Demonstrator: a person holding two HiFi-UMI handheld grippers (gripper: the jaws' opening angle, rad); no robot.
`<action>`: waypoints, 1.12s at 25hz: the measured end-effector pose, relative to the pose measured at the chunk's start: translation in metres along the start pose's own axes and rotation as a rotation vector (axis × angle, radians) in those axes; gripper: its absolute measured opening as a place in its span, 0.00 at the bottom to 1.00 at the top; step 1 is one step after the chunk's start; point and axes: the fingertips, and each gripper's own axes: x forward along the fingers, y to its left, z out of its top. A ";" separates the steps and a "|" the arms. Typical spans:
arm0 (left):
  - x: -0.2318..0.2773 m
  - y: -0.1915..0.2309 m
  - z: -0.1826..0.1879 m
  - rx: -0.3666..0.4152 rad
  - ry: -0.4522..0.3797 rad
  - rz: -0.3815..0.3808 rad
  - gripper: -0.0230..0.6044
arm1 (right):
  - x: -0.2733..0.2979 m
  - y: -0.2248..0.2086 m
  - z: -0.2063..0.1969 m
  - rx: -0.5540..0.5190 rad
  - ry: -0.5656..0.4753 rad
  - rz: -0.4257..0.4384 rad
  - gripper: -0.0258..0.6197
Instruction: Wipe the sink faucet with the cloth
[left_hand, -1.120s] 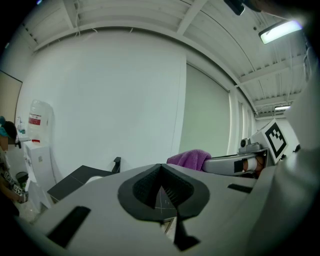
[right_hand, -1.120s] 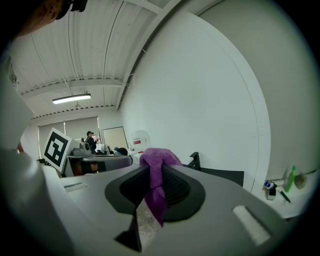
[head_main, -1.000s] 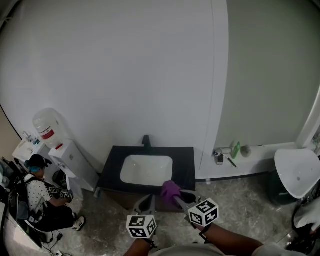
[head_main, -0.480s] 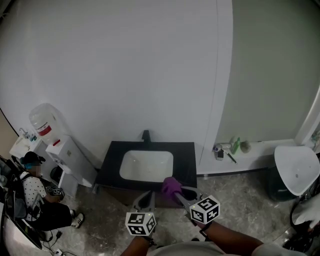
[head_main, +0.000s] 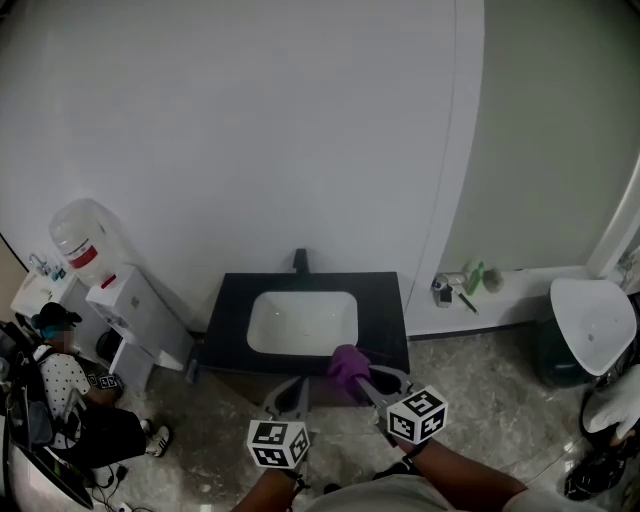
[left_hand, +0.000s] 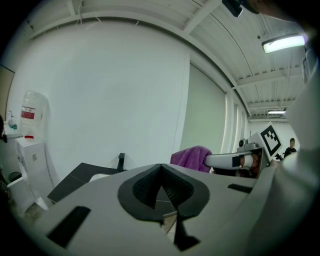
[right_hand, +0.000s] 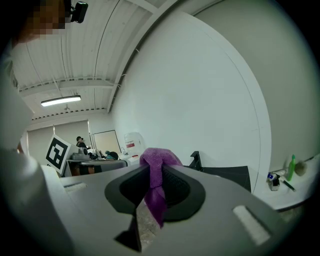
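Well off to the left of your left claw (left_hand: 161, 169) stands a white water dispenser with a clear bottle on top (head_main: 92, 268). The left claw itself is closed, jaw tips meeting with nothing between them, and it hangs at the near edge of the black rectangular surface (head_main: 386, 318). Ahead of it lies the white oval basin (head_main: 302, 322) sunk into that surface. The short black faucet (head_main: 300, 260) stands beyond the basin at the back edge, ahead of both claws and well apart from them. Just to the right, your right claw (right_hand: 152, 172) is clamped on the purple terry cloth (right_hand: 156, 159). The cloth bunches above the jaw tips and a tail hangs down between them. It is over the surface's near edge, not touching the faucet. Farther right of that claw, a green bottle (head_main: 474, 277) sits on a pale ledge.
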 end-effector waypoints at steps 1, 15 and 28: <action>0.002 0.006 -0.001 -0.002 0.001 -0.002 0.04 | 0.005 0.000 -0.001 0.001 0.002 -0.004 0.14; 0.155 0.075 0.008 -0.034 0.031 0.054 0.04 | 0.137 -0.139 0.028 0.007 0.031 0.054 0.14; 0.307 0.166 0.005 -0.113 0.105 0.155 0.04 | 0.368 -0.305 0.053 -0.079 0.161 0.088 0.14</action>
